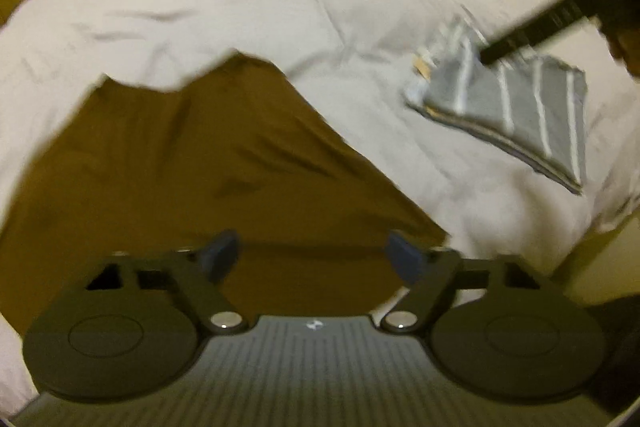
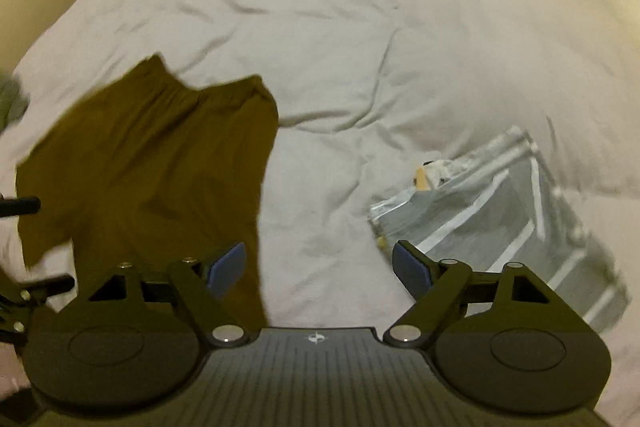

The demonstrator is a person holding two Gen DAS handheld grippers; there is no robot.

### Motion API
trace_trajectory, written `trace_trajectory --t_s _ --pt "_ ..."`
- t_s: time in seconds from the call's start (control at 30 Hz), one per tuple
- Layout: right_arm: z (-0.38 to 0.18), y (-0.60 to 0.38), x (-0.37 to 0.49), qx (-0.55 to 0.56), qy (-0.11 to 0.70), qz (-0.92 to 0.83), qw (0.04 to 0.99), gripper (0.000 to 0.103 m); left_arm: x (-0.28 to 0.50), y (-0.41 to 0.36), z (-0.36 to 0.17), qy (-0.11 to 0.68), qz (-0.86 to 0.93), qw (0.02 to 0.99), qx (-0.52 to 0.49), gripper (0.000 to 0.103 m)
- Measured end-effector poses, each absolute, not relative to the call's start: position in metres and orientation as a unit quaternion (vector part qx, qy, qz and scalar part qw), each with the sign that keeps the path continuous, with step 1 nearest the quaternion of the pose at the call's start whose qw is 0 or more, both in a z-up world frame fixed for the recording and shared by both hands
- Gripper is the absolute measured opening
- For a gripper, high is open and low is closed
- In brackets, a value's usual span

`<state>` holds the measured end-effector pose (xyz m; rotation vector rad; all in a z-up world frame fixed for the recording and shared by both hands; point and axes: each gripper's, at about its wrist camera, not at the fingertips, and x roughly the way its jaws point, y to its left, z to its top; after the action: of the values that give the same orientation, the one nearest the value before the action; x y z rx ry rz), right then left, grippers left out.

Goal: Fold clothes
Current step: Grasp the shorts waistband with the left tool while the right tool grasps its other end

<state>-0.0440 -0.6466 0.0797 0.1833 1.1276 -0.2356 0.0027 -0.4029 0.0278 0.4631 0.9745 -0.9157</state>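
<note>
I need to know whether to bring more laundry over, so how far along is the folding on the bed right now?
One piece looks done: the grey striped garment lies folded in a flat stack on the white bedding. The brown garment is next, spread out unfolded. Both the left claw and the right claw are open and grip nothing. Folding the brown piece is left.

Brown garment [image 2: 152, 163] spread flat; striped stack [image 2: 500, 211]

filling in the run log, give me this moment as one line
stage: brown garment spread unfolded on white bedding | left gripper open over it | right gripper open, empty | striped folded stack set aside
</note>
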Motion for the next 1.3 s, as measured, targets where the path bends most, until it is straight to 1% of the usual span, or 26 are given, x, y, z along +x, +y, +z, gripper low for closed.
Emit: trace_trajectory --t_s 0.03,0.07,0.1,0.17,0.4,0.6,0.63,0.67,0.7,0.73,0.77,0.93,1.03,1.23,1.3 --pt "0.077 -0.651 -0.046 0.076 0.538 -0.101 0.834 0.082 -0.008 -0.411 0.020 0.457 -0.423 0.754 0.210 0.047" --pt "0.074 -0.656 -0.047 0.066 0.542 -0.090 0.833 0.080 -0.017 -0.420 0.011 0.465 -0.426 0.748 0.206 0.037" --pt "0.071 -0.660 -0.048 0.056 0.548 -0.080 0.831 0.079 -0.026 -0.430 0.002 0.474 -0.429 0.742 0.200 0.032" --pt "0.062 -0.665 -0.048 0.038 0.564 -0.067 0.822 0.077 -0.041 -0.448 -0.013 0.476 -0.436 0.736 0.205 0.032" --pt "0.055 -0.671 -0.035 0.007 0.567 -0.021 0.824 0.076 -0.075 -0.518 -0.051 0.456 -0.413 0.749 0.248 0.032" --pt "0.048 -0.683 -0.009 -0.021 0.564 0.009 0.825 0.077 -0.087 -0.549 -0.088 0.463 -0.349 0.752 0.313 0.033" --pt "0.047 -0.687 -0.002 -0.025 0.563 0.014 0.826 0.077 -0.087 -0.551 -0.093 0.468 -0.340 0.751 0.318 0.030" --pt "0.045 -0.690 0.004 -0.029 0.562 0.020 0.827 0.077 -0.086 -0.551 -0.096 0.473 -0.333 0.751 0.319 0.021" --pt "0.042 -0.692 0.012 -0.034 0.561 0.031 0.827 0.078 -0.086 -0.550 -0.095 0.474 -0.326 0.754 0.317 0.016" --pt "0.038 -0.694 0.020 -0.038 0.560 0.042 0.826 0.077 -0.085 -0.549 -0.094 0.474 -0.320 0.758 0.314 0.009" --pt "0.033 -0.697 0.029 -0.043 0.561 0.055 0.825 0.077 -0.084 -0.548 -0.092 0.475 -0.313 0.761 0.311 0.005" --pt "0.008 -0.709 0.087 -0.057 0.551 0.121 0.824 0.078 -0.076 -0.530 -0.064 0.478 -0.278 0.793 0.257 0.004" --pt "-0.012 -0.716 0.131 -0.028 0.548 0.149 0.823 0.078 -0.072 -0.525 -0.056 0.473 -0.275 0.804 0.233 0.004" --pt "-0.061 -0.722 0.216 0.047 0.543 0.194 0.815 0.077 -0.068 -0.523 -0.053 0.479 -0.269 0.806 0.220 0.004" --pt "-0.080 -0.719 0.235 0.061 0.544 0.202 0.812 0.063 -0.068 -0.523 -0.052 0.480 -0.271 0.805 0.219 0.004"
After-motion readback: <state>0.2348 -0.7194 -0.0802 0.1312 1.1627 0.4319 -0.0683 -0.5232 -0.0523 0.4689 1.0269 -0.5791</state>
